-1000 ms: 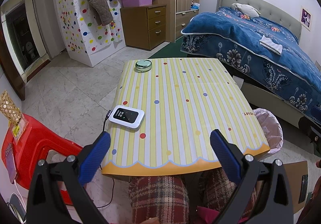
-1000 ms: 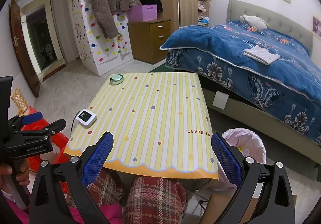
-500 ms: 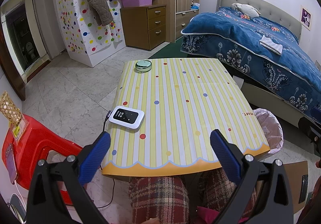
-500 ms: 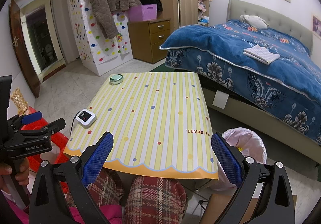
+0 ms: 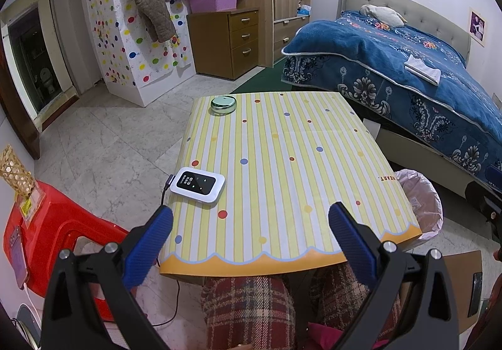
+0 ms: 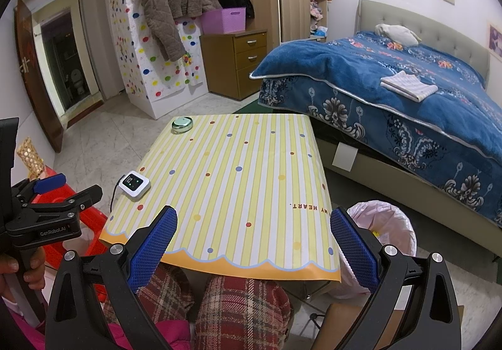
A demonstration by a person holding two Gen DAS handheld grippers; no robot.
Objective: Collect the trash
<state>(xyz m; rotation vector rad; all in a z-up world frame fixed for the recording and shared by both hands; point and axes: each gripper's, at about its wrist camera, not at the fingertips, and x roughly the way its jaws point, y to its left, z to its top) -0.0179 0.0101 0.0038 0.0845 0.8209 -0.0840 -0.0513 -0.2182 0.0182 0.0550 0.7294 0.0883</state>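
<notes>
We hold the left hand-held gripper (image 5: pixel 251 224) over the near edge of the surface (image 5: pixel 282 161), its blue-padded fingers (image 5: pixel 149 243) spread wide apart with nothing between them. Our right hand-held gripper (image 6: pixel 252 230) hangs over the same near edge, its fingers (image 6: pixel 353 248) likewise parted and empty. In the right wrist view the left tool shows at the far left, gripped in our hand (image 6: pixel 18 268).

The surface is covered with a yellow-and-white striped, dotted cloth with a scalloped orange hem. On it we see a small white device with a dark screen (image 5: pixel 197 184) near the left edge, a cable (image 5: pixel 166 190) running off it over the side, and a round green-lidded tin (image 5: pixel 223 104) at the far left corner. We can make out no loose scrap on the cloth.

The trash bin (image 6: pixel 404 234), lined with a pale pink bag, stands on the floor just beside the right near corner of the surface; something yellowish lies inside it, too small to identify. A red plastic stool (image 5: pixel 56 234) stands to the left, and a bed with a blue blanket (image 6: pixel 392 92) lies beyond on the right. Our plaid-clad knees (image 6: pixel 241 306) sit under the near edge.
</notes>
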